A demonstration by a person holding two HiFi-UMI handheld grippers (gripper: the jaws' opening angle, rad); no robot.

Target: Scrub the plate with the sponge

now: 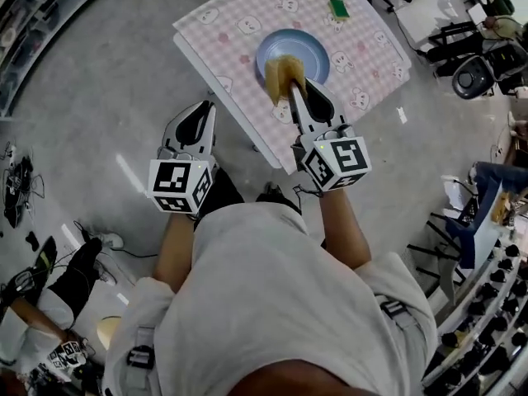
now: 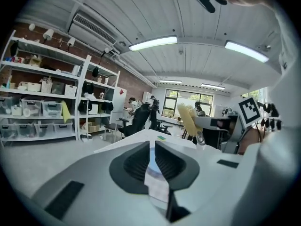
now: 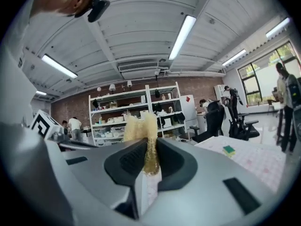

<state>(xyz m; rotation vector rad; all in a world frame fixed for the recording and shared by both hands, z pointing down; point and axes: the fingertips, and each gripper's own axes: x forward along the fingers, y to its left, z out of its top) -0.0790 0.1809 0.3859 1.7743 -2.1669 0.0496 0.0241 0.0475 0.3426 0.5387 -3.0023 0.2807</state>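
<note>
Pink-checked table (image 1: pixel 247 23), sponge (image 1: pixel 282 73) clamped in right gripper (image 1: pixel 291 87), its length pointed away over blue plate (image 1: pixel 307 48), left gripper (image 1: pixel 204 110) held level, nearly closed, empty.

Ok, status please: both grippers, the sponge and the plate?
Right gripper shut on sponge, over the plate. Left gripper nearly shut, empty, beside the table. Green pad at far edge, not blocking.

Plate (image 1: pixel 307 49): pale blue. Sponge (image 1: pixel 282 74): yellow. Tablecloth (image 1: pixel 239 19): pink check, white animal figures. Pad (image 1: pixel 339 8): green top, yellow base. Floor (image 1: pixel 107 97): grey.
</note>
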